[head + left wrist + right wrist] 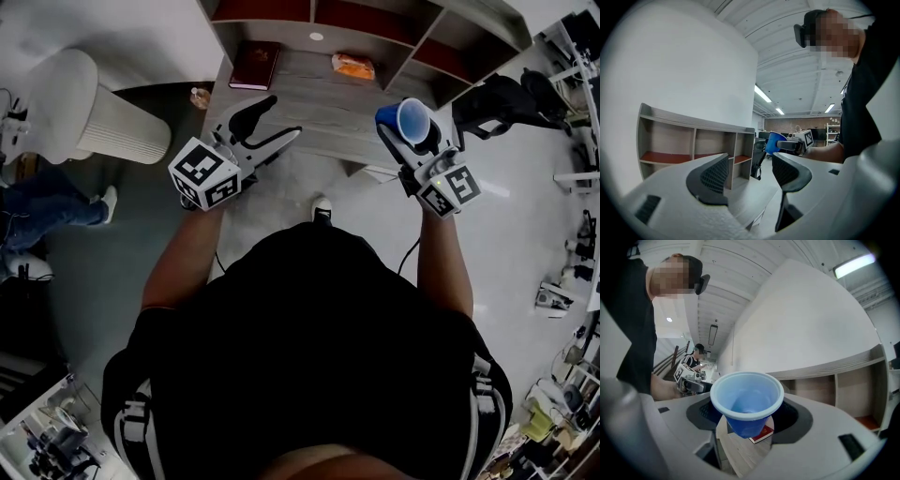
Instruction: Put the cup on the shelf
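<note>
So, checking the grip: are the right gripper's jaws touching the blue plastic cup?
Touching. In the right gripper view, the right gripper clamps the blue plastic cup, dark pads pressing both sides.

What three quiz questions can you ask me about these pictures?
1. True or false: the left gripper is open and empty.
2. What holds the blue cup? A: left gripper. B: right gripper. C: nothing.
3. Fill in: near the dark red book on the shelf top lies an ___ packet.
Key: 1 true; 2 B; 3 orange.
</note>
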Action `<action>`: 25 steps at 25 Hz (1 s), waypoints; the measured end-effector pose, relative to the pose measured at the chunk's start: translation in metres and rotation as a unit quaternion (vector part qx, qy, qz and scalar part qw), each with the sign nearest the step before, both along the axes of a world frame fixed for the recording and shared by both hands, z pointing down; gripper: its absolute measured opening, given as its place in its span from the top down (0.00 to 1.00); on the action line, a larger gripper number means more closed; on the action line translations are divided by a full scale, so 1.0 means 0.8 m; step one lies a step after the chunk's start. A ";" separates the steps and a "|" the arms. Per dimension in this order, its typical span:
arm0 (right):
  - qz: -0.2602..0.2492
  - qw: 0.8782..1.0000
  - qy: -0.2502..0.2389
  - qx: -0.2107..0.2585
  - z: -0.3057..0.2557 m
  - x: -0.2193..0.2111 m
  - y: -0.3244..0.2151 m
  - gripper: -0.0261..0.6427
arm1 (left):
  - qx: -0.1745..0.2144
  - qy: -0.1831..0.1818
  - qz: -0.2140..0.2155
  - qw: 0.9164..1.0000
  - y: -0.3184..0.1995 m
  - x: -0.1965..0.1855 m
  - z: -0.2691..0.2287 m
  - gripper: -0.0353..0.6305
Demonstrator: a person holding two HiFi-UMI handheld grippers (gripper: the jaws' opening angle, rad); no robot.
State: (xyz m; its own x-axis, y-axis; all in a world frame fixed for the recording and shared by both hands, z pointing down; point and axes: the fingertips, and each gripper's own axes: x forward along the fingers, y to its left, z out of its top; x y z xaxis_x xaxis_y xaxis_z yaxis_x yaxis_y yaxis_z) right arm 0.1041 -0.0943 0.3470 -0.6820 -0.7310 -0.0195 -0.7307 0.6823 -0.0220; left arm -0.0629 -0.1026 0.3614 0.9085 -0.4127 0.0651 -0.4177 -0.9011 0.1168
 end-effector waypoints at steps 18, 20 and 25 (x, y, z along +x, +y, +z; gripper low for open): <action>0.006 0.999 -0.022 -0.024 0.027 0.055 -0.125 0.52 | -0.021 0.007 -0.070 0.997 -0.134 0.039 0.020 0.49; 0.006 0.999 -0.020 -0.025 0.030 0.062 -0.141 0.52 | -0.025 0.007 -0.076 0.997 -0.146 0.044 0.022 0.49; -0.004 1.000 -0.020 -0.024 0.037 0.072 -0.184 0.52 | -0.033 0.000 -0.094 0.995 -0.178 0.053 0.038 0.49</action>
State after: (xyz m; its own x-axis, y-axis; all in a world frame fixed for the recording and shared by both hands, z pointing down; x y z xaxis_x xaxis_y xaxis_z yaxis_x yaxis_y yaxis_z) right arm 0.1616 -0.2412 0.3768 -0.6877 -0.7259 -0.0126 -0.7227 0.6861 -0.0838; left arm -0.0205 -0.2453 0.3915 0.8157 -0.5702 0.0974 -0.5781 -0.7973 0.1736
